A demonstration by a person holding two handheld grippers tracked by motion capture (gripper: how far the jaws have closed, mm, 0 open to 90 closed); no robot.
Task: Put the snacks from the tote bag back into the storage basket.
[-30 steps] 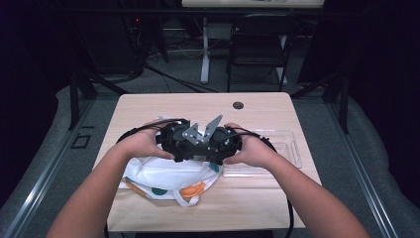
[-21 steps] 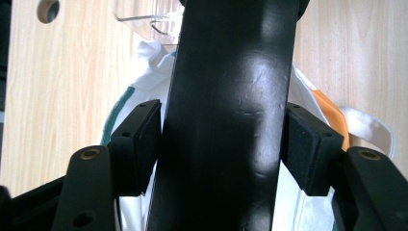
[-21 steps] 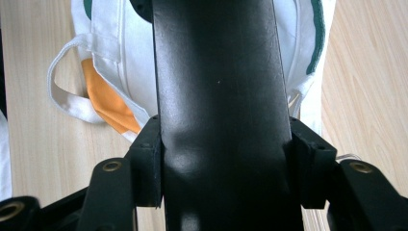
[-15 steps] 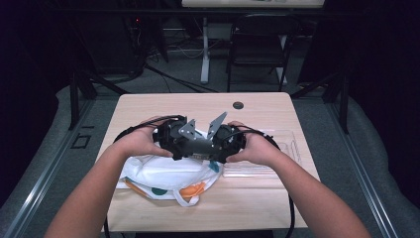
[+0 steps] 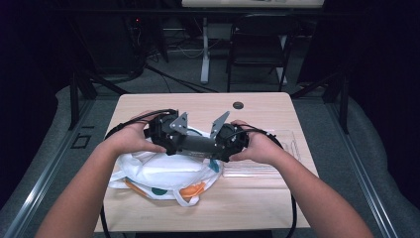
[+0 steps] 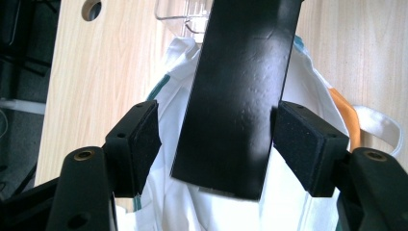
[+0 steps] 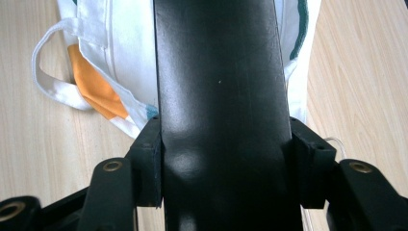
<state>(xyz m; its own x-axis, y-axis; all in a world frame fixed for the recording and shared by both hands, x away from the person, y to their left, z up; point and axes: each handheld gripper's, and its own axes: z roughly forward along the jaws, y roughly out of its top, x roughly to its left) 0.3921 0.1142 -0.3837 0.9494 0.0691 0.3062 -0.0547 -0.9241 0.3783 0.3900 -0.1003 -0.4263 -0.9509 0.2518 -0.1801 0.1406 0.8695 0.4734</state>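
A flat black slab point(image 5: 196, 145) hangs level between my two grippers, above a white cloth bag point(image 5: 163, 171) with orange and teal patches. My right gripper point(image 7: 223, 163) is shut on the slab point(image 7: 216, 72), with both pads against its edges. My left gripper point(image 6: 216, 149) faces it from the other end. Its jaws have just been opening. The slab's end point(image 6: 240, 86) lies between them with a gap at the left pad point(image 6: 139, 144), so it is open. In the high view the left gripper point(image 5: 182, 143) and right gripper point(image 5: 212, 148) point at each other.
A clear plastic tray point(image 5: 277, 158) lies on the wooden table point(image 5: 148, 106) under my right hand. A round cable hole point(image 5: 238, 105) sits near the far edge. A dark chair point(image 5: 257, 49) and a desk leg stand beyond the table.
The two hands have drawn apart, the left one shifting left and a little up. More of the black slab now shows between the grippers.
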